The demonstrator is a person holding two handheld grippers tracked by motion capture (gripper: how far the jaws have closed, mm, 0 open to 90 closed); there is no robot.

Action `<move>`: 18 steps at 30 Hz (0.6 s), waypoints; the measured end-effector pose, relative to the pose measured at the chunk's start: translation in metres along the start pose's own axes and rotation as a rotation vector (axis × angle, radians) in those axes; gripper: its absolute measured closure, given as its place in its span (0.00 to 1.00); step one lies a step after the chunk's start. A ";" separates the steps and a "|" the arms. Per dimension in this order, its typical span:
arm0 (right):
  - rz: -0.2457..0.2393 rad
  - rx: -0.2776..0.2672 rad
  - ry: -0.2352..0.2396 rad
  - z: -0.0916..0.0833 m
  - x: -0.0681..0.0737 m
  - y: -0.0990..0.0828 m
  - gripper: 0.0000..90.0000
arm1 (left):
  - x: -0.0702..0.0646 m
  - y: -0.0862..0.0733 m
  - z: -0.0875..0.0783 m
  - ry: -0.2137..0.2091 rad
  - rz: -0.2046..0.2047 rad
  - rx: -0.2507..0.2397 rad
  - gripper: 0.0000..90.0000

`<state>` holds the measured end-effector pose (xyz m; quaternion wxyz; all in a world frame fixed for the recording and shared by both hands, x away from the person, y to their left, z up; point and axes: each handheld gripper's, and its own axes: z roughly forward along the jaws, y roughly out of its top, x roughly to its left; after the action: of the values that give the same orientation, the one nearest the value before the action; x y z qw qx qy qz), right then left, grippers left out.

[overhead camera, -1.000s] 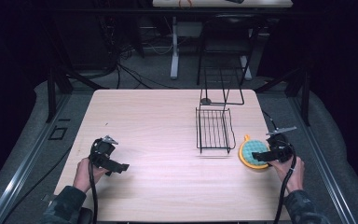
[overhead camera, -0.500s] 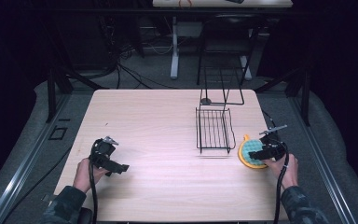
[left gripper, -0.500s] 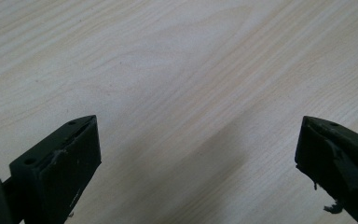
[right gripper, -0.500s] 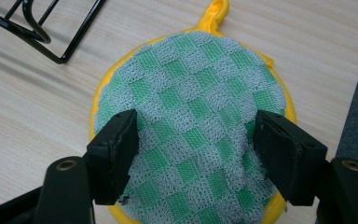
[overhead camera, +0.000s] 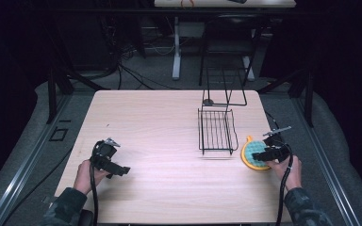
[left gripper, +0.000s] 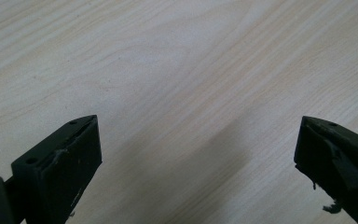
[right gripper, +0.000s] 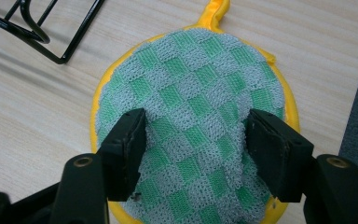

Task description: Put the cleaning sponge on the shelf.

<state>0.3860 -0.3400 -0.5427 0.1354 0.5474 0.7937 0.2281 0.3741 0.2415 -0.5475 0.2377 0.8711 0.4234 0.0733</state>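
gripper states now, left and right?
Left hand-held gripper: open, nothing between the jaws.
Right hand-held gripper: jaws just closing over the pot holder, not yet gripping.

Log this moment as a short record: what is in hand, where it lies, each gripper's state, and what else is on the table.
item in hand: round pot holder, green and grey checks, yellow rim with a loop
place: flat on the table, just right of the wire rack
right gripper: jaws down on the pot holder, have just been closing, cloth bunching between them; a firm pinch is not certain
left gripper: open, over bare wood
other things: rack standing near the far right of the table
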 end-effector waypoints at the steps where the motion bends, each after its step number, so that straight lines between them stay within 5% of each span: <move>1: 0.001 -0.003 -0.001 0.000 0.000 0.000 0.43 | 0.000 0.000 0.000 0.002 -0.001 -0.001 0.01; 18: 0.024 0.034 -0.025 -0.001 0.002 0.004 0.71 | -0.001 0.000 0.001 0.006 0.001 0.003 0.01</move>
<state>0.3881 -0.3373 -0.5394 0.1332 0.5617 0.7893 0.2092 0.3741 0.2406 -0.5478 0.2352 0.8713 0.4240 0.0754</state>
